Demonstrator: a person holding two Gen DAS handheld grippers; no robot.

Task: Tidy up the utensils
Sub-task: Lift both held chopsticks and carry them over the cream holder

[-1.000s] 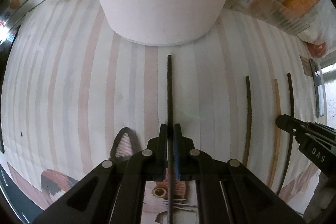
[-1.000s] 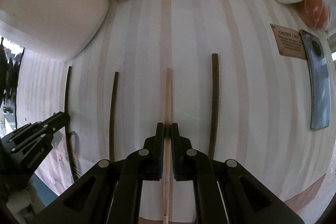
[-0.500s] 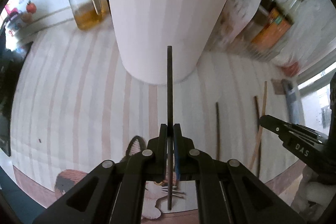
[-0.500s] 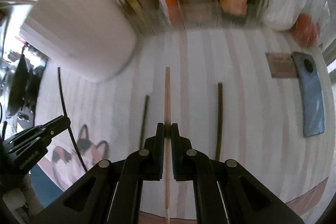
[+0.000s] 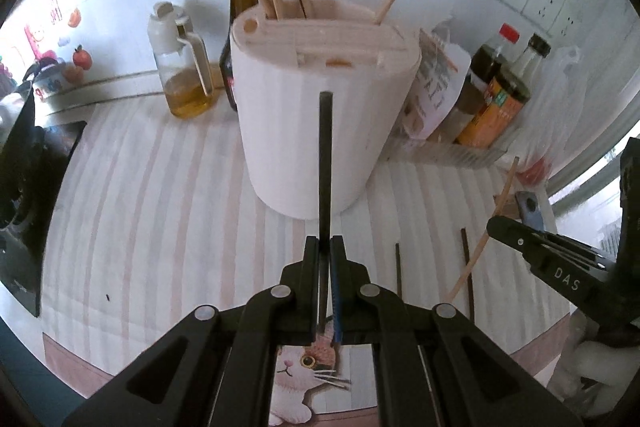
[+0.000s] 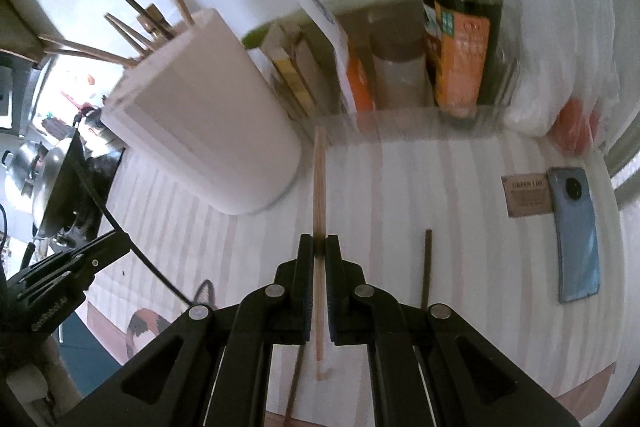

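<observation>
Left wrist view: the left tongs [image 5: 325, 247] are clenched on a thin black chopstick [image 5: 325, 163], its long axis running straight ahead toward the white cylindrical utensil holder [image 5: 320, 115] on the striped desk [image 5: 160, 219].

Right wrist view: the right tongs [image 6: 319, 247] grasp a pale wooden chopstick [image 6: 319, 183], pointing forward, lifted above the desk, beside the holder.
</observation>
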